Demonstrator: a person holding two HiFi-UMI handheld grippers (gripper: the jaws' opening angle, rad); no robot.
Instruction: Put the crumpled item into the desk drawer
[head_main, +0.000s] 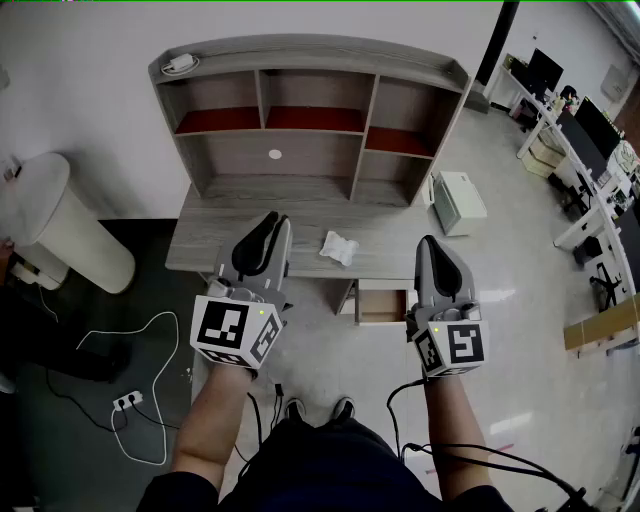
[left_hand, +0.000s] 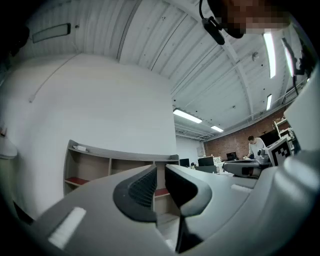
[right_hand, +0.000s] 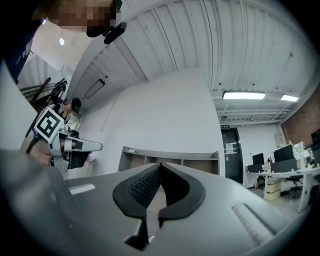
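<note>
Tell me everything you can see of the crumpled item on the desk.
The crumpled item is a small white wad, creased and bunched; whether it is paper or thin plastic cannot be told. It lies on the grey wood-grain desk top, right of the middle and near the front edge, just up and left of the open drawer in the head view. Only the desk touches it. The left gripper and right gripper are clear of it, one on either side.

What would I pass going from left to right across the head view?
White bin → left gripper → crumpled item → open drawer → right gripper.
</note>
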